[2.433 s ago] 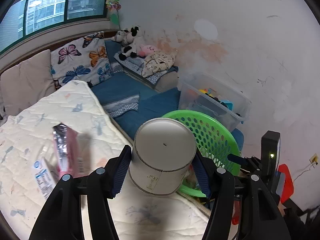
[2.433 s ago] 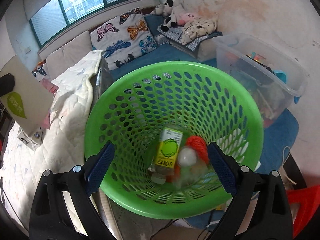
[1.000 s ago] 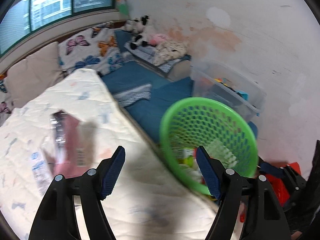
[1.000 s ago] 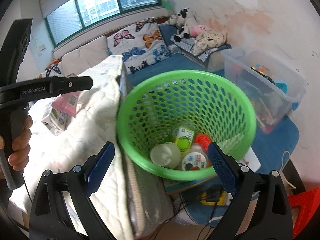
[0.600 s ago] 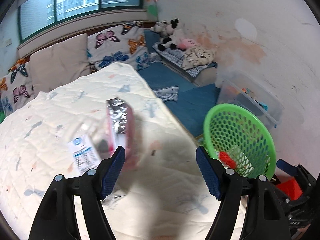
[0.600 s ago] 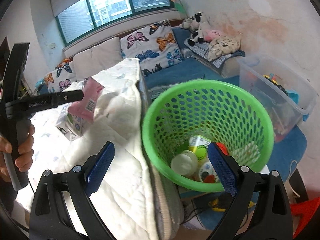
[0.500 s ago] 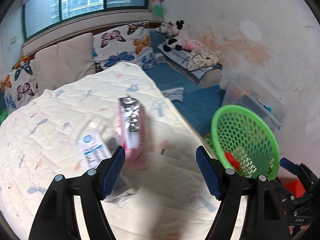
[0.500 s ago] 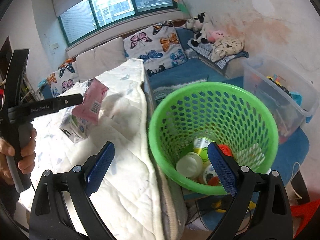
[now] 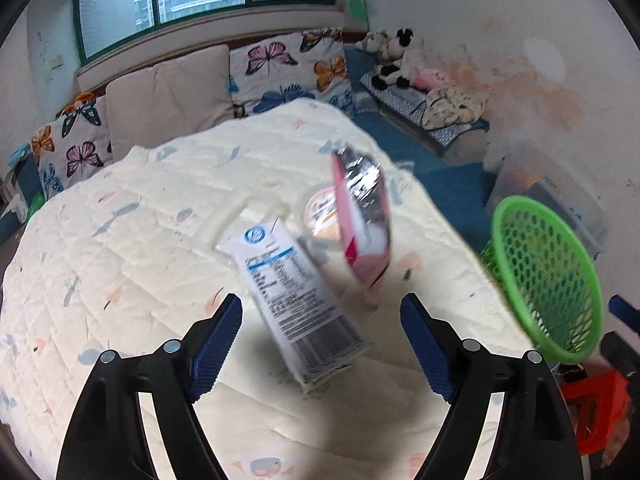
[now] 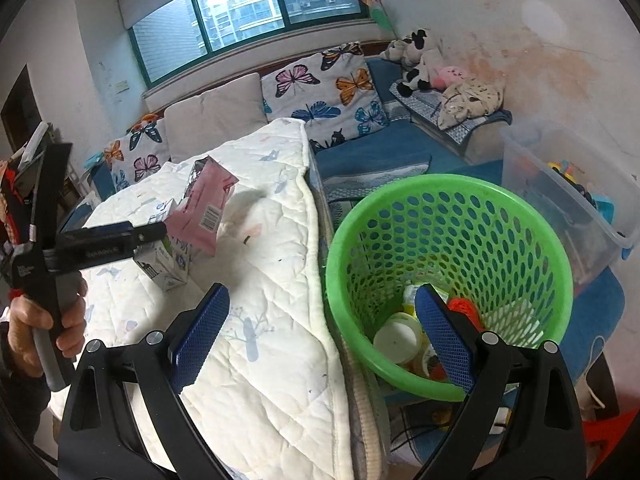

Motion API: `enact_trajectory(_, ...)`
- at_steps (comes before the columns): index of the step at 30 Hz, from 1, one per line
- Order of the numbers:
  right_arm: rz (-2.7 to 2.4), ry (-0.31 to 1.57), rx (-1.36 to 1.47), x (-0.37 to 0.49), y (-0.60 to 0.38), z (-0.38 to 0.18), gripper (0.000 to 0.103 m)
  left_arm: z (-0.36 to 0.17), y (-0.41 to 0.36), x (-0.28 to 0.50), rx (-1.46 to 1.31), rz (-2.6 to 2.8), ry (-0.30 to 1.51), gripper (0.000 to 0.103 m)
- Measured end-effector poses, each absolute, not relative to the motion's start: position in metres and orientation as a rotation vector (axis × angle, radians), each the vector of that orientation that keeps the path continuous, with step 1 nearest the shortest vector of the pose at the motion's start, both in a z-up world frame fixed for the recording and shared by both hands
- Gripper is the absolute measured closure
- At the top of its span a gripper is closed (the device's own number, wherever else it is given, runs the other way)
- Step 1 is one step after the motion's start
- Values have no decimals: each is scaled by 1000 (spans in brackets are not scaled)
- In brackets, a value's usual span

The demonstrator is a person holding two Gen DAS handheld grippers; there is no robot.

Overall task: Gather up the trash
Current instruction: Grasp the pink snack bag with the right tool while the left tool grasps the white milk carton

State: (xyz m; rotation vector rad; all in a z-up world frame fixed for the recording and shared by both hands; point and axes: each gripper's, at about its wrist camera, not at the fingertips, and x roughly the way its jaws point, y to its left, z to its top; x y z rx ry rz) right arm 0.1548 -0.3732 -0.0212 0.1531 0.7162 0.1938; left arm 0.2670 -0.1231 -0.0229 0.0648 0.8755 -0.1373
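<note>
A white and blue milk carton (image 9: 298,292) lies on the quilted bed (image 9: 120,220), just ahead of my open, empty left gripper (image 9: 322,344). A pink carton (image 9: 362,224) stands tilted behind it, with a round lidded cup (image 9: 320,214) partly hidden at its left. The green mesh basket (image 10: 532,248) stands beside the bed and holds a white cup (image 10: 396,338), a red item and other trash. My right gripper (image 10: 320,336) is open and empty, above the bed's edge and the basket's rim. In the right wrist view both cartons (image 10: 202,210) sit by the left gripper (image 10: 116,240).
A clear plastic storage bin (image 10: 568,184) with toys stands behind the basket by the wall. Butterfly cushions (image 10: 328,88) and stuffed toys (image 10: 416,56) line the blue bench under the window. A red stool (image 9: 596,408) sits low at the right. The basket also shows in the left wrist view (image 9: 560,296).
My left gripper let go of the white cup into the basket, then swung left over the bed toward the cartons. My right gripper pulled back from over the basket.
</note>
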Motion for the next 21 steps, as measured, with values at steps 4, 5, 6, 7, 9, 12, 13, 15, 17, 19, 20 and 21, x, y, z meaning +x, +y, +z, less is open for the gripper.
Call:
enact_trajectory(4,206,722,142,159,-366,-22,10,-36,-120,277,64,-125,921,25)
enact_trajectory(5,209,723,140,160,-364,-22,10,-39,-120,279,60,-125,929,25)
enact_trajectory(6,212,725,138,162,-363,-23,10,-42,-118,282,52,-122,939,25)
enact_trajectory(7,215,728,134,163,-361,-23,10,-44,-116,286,42,-123,948,25)
enact_trajectory(9,219,731,128,165,-357,-23,10,-47,-114,290,30,-127,959,30)
enact_trajectory(12,230,738,120,171,-351,-25,10,-50,-108,297,-12,-142,978,38)
enact_trajectory(13,235,742,120,173,-349,-25,10,-51,-105,299,-25,-146,982,39)
enact_trajectory(15,251,750,125,180,-343,-26,10,-51,-103,300,-35,-160,977,40)
enact_trajectory(17,266,754,128,183,-339,-25,10,-50,-102,300,-25,-169,975,44)
enact_trajectory(19,284,759,132,190,-331,-25,10,-50,-100,298,-18,-178,974,47)
enact_trajectory(20,291,760,134,192,-330,-24,10,-49,-98,297,-21,-181,976,49)
enact_trajectory(21,298,762,136,195,-327,-24,10,-49,-95,296,-27,-185,979,50)
